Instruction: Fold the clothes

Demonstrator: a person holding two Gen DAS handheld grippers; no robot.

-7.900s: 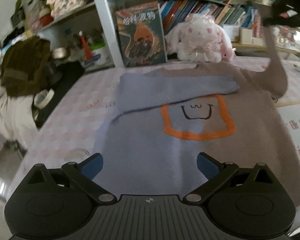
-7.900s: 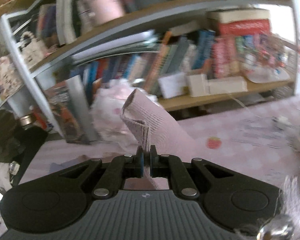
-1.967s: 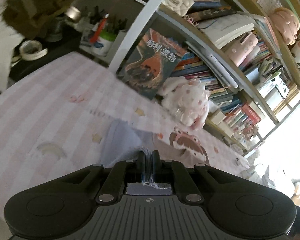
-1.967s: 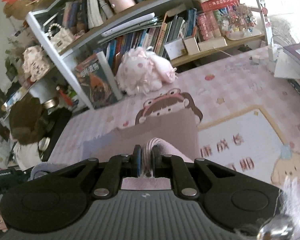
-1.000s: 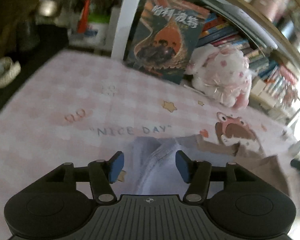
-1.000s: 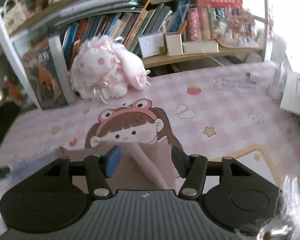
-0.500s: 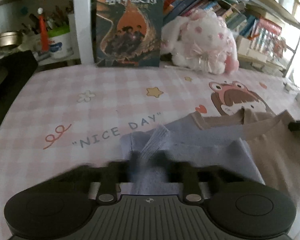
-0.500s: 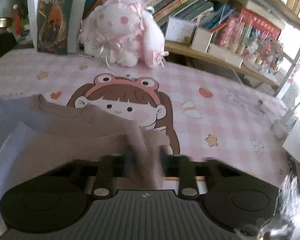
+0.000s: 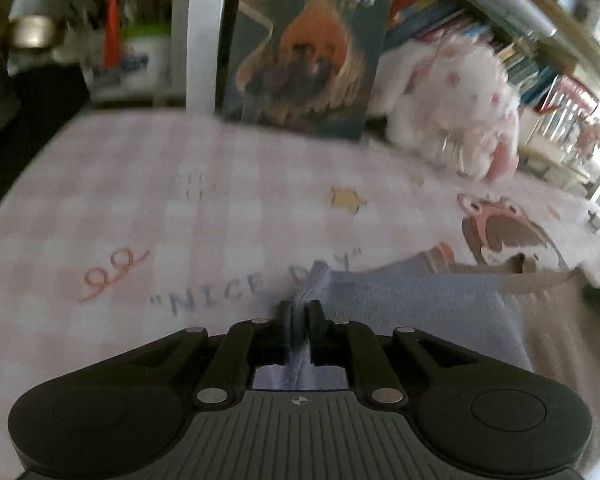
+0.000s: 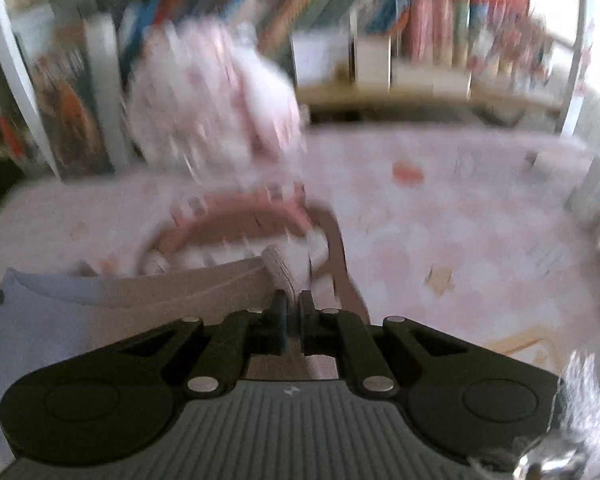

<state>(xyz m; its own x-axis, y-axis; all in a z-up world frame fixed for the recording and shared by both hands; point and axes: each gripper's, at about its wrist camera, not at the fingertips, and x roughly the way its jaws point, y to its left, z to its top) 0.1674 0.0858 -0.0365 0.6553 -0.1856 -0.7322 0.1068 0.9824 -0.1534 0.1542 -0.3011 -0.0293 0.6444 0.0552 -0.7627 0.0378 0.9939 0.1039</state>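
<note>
Both grippers, spread before, now clenched on sweater (image 9: 416,300) top edge; edge runs left-right

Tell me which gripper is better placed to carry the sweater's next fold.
Probably right: the right gripper is clamped shut on a brown corner of the sweater, while the left gripper has its jaws opening, with the blue fold between them.

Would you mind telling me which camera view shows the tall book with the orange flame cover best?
The left wrist view: the book stands upright near the centre, facing the camera beside the white plush rabbit, with its cover art readable despite some blur. The right wrist view shows it only at the left edge, narrow, distorted and heavily smeared.
</note>
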